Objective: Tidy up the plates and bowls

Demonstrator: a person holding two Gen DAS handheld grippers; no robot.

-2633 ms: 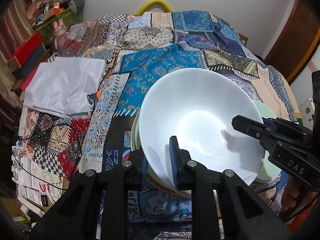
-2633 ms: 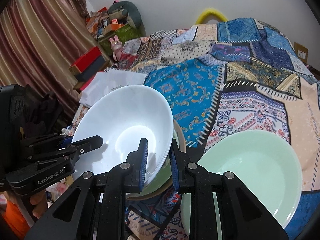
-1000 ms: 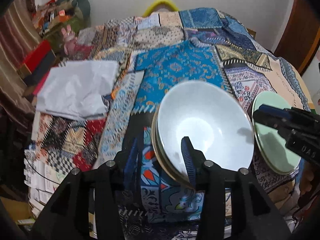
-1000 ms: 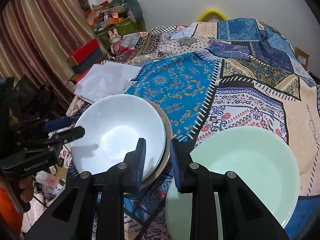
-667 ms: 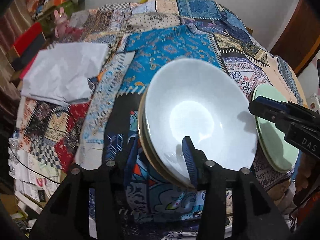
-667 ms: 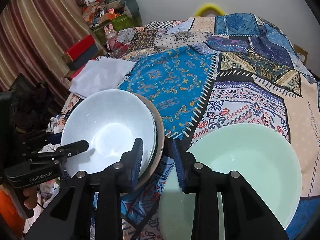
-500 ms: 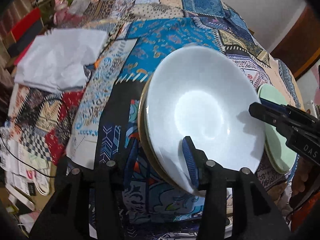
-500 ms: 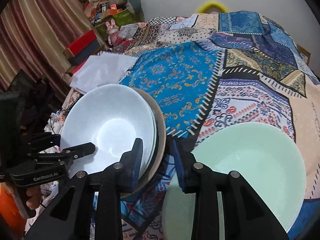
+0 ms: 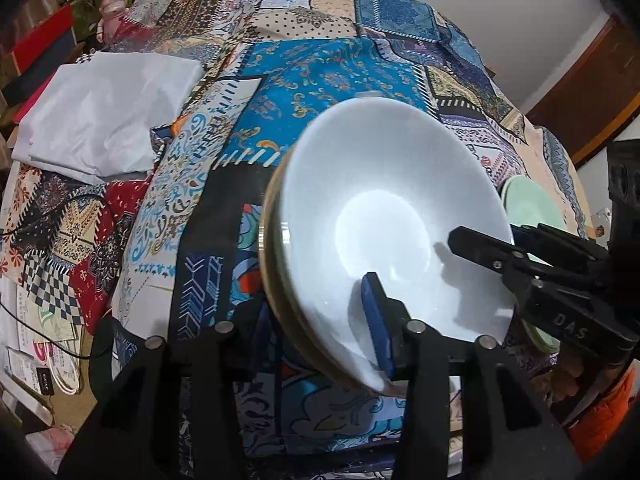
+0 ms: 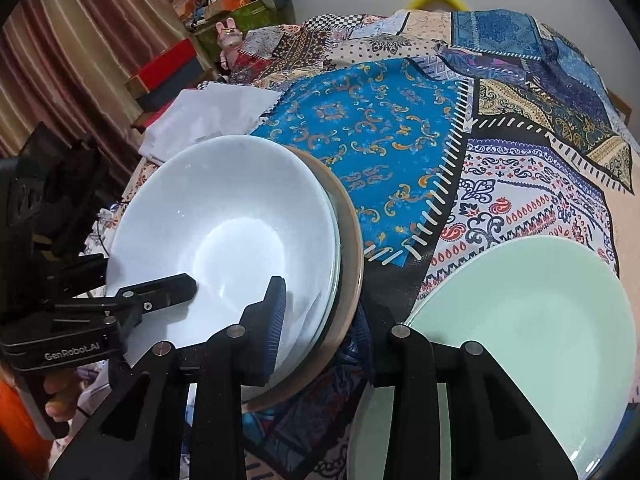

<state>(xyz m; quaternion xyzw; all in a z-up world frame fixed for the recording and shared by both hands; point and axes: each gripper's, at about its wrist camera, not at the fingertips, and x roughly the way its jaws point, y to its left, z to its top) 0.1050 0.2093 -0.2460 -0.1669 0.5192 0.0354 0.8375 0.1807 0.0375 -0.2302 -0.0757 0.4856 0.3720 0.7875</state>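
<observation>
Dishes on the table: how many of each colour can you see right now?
White: 1, the bowl on top of the stack
Clear glass: 1, a rim showing just under the bowl
Tan: 1, the plate at the bottom of the stack
Green: 1, the plate beside the stack
Total: 4; more could be hidden inside the stack.

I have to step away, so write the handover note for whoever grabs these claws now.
Left claw: the stack's near rim is between its fingers, jaws just closing; grip unclear.
Right claw: jaws just opening, the stack's right rim between them, seemingly loose.
Done: white bowl is nested on the brown plate.
Green plate lies apart on the quilt, right of the stack.
Left: probably adding the green plate to the stack.
</observation>
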